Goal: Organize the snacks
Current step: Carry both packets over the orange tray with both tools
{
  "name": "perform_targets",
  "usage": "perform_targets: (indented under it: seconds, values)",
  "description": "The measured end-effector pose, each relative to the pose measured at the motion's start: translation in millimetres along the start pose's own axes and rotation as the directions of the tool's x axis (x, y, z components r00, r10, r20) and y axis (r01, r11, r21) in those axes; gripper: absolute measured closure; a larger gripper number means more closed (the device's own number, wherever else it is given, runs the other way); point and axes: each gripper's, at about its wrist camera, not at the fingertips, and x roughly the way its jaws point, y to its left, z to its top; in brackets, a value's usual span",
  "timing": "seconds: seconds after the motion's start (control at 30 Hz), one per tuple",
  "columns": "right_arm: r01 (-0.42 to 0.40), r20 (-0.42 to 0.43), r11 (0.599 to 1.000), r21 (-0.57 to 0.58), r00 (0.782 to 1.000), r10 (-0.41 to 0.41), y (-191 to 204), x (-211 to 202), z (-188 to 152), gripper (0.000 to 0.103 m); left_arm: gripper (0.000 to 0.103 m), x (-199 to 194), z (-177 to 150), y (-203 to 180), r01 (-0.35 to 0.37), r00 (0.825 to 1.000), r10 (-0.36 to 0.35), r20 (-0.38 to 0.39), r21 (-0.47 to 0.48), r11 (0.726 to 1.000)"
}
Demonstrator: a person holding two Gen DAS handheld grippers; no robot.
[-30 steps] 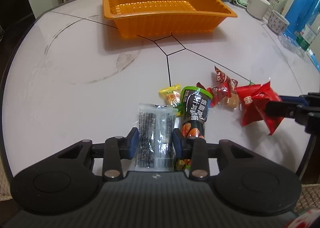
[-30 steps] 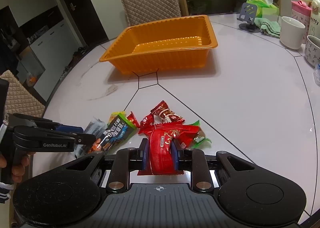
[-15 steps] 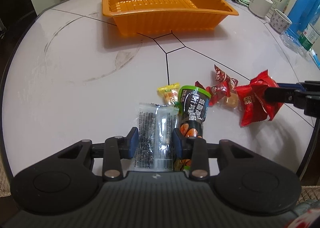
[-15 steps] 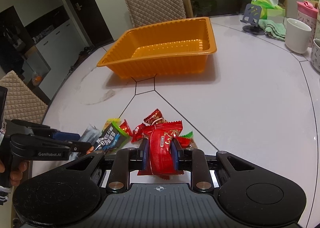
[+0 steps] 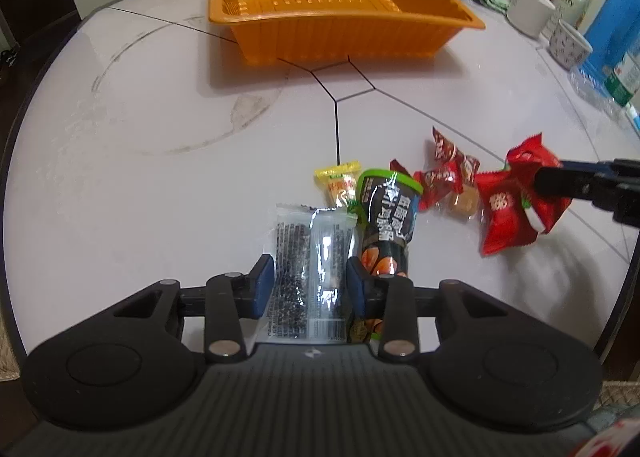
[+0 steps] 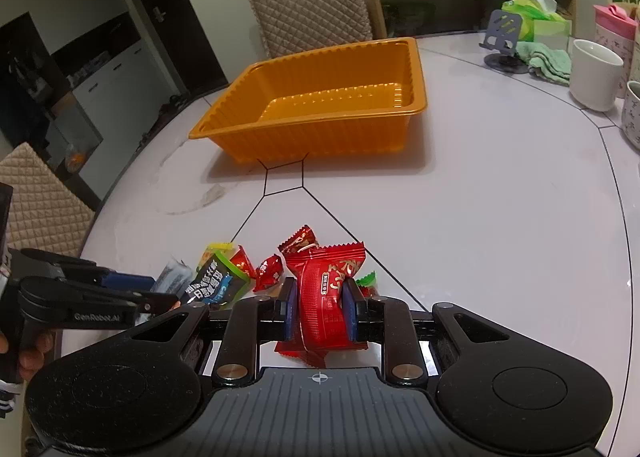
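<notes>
My right gripper (image 6: 320,307) is shut on a red snack packet (image 6: 326,297) and holds it above the table; both also show in the left wrist view, the packet (image 5: 508,209) at the right. My left gripper (image 5: 310,281) stands around a clear packet with black print (image 5: 310,257), its pads on either side; whether they press it is unclear. A black and green packet (image 5: 388,221), a yellow candy (image 5: 338,185) and small red candies (image 5: 444,173) lie beside it. The empty orange tray (image 6: 320,113) sits farther back.
White mugs (image 6: 594,73), a blue jug (image 5: 612,17), a pink cup, a phone stand (image 6: 502,41) and a green cloth stand at the table's far right. Quilted chairs (image 6: 308,5) stand behind and left of the table.
My right gripper has lifted the red packet off the table and carried it up and toward the tray. My left gripper has stayed around the clear packet.
</notes>
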Motion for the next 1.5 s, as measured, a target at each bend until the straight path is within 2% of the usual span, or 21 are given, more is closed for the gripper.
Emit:
perform_targets:
  seconds: [0.2,0.57,0.77,1.0,1.3,1.5]
  values:
    - [0.027,0.017,0.999,0.043,0.999,-0.028,-1,-5,-3,0.079,0.068,2,1,3,0.010,1.000,-0.009,-0.011,0.007,1.000]
    - [0.014,0.030,0.999,0.043,0.999,-0.015,1,-3,11,0.079,0.069,-32,29,16,0.032,0.997,-0.028,0.073,-0.049,0.998]
    - [-0.025,0.055,0.999,0.027,0.998,0.023,0,4,39,0.079,0.069,-50,68,22,0.054,0.989,-0.039,0.141,-0.101,0.993]
    - [-0.070,0.116,0.997,0.031,0.991,0.066,-4,17,94,0.079,0.069,-52,130,23,0.079,0.978,-0.049,0.204,-0.144,0.986]
    - [-0.101,0.179,0.992,0.073,0.980,0.087,-9,54,155,0.079,0.069,-25,195,16,0.075,0.975,-0.035,0.221,-0.177,0.981]
    - [-0.084,0.171,0.989,0.120,0.983,0.063,-21,85,176,0.079,0.069,5,222,12,0.075,0.981,-0.034,0.191,-0.210,0.975]
